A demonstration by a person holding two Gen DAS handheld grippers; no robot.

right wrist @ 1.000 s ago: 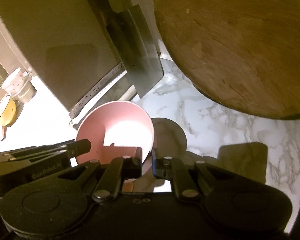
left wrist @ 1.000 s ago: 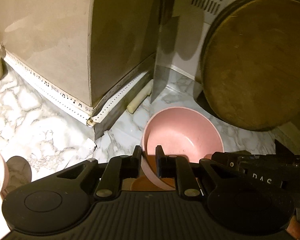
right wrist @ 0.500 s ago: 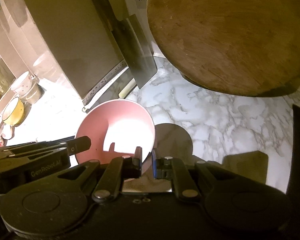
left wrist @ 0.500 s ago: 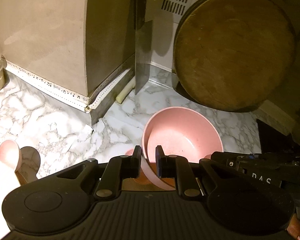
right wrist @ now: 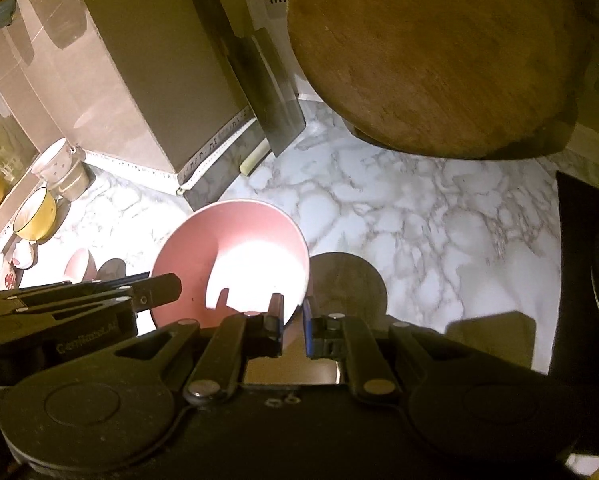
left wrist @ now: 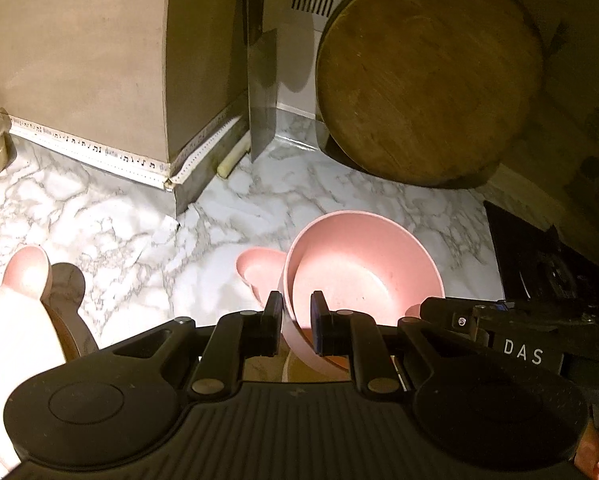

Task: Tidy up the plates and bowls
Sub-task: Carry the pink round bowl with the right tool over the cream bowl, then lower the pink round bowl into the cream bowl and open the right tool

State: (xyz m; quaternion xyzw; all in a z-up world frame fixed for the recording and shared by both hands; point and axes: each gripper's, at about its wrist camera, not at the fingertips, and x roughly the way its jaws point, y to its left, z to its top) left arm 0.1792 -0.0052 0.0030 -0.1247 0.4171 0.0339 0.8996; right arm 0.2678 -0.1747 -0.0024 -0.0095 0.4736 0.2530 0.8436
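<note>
A pink bowl [left wrist: 363,264] is held above the marble counter by both grippers. My left gripper [left wrist: 295,320] is shut on its near-left rim. My right gripper [right wrist: 293,320] is shut on its near-right rim; the bowl [right wrist: 231,264] shows tilted in the right wrist view. A second pink rounded piece [left wrist: 259,268] shows just left of and behind the bowl; I cannot tell what it is. A pale pink bear-eared plate [left wrist: 19,304] lies at the left edge.
A round wooden board [left wrist: 427,76] leans in the back right corner. A cleaver [left wrist: 261,88] leans on the wall beside a tan pillar [left wrist: 99,60]. Cups and a yellow mug [right wrist: 33,214] stand at the far left. A dark appliance [right wrist: 587,280] is at the right.
Both grippers have pulled back and up from the corner with the pink bowl. The board and cleaver look farther away, and more counter and the bear-eared plate have come into view.
</note>
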